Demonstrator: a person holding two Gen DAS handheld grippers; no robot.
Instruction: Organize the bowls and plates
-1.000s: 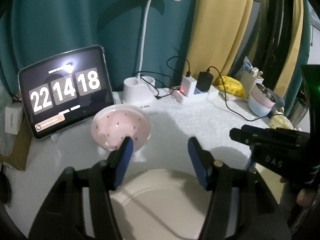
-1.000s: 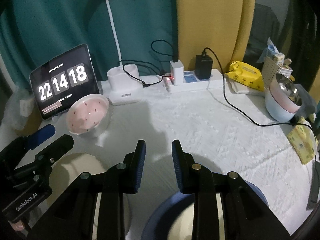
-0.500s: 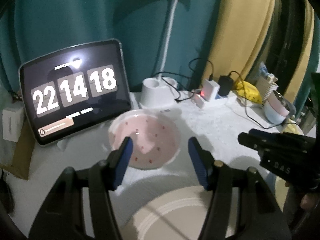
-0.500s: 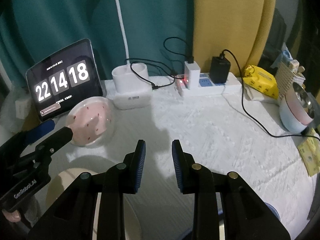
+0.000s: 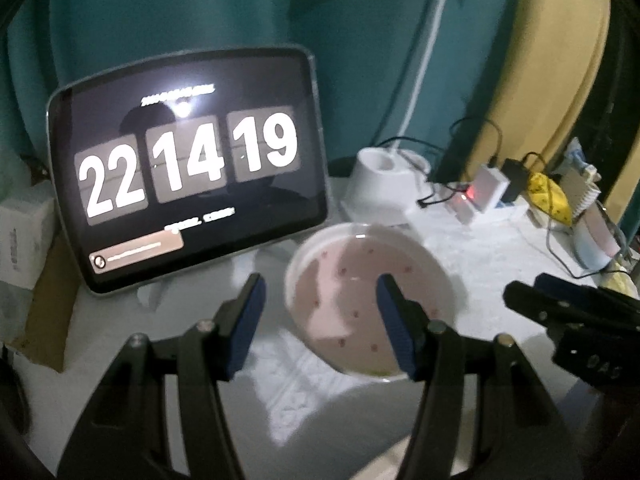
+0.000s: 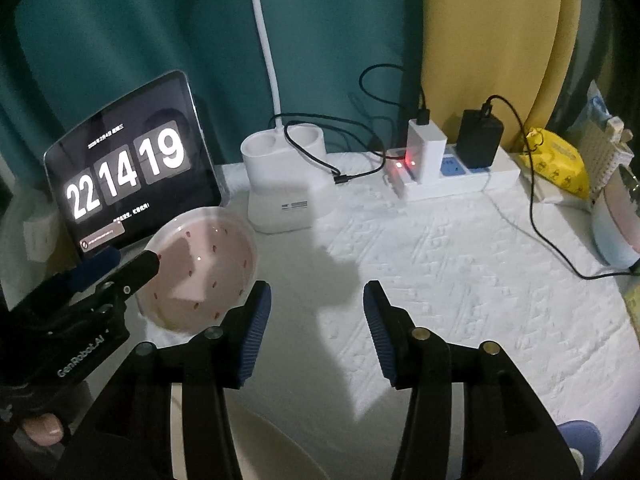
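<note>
A pink bowl with red specks sits on the white cloth in front of the tablet. My left gripper is open over the bowl's left rim, with one finger outside the bowl and the other above its inside; I cannot tell if either touches it. My right gripper hovers to the right of the bowl, its jaws opening with nothing between them. A cream plate lies at the near edge beneath the fingers. A slice of a blue plate shows at the bottom right.
A tablet showing a clock leans behind the bowl. A white lamp base, a power strip with chargers and trailing cables line the back. A yellow pack and a stack of pink and blue bowls are at the right.
My left gripper has moved forward and down until its fingers straddle the pink bowl's rim. My right gripper has moved forward too, and its jaws have widened.
</note>
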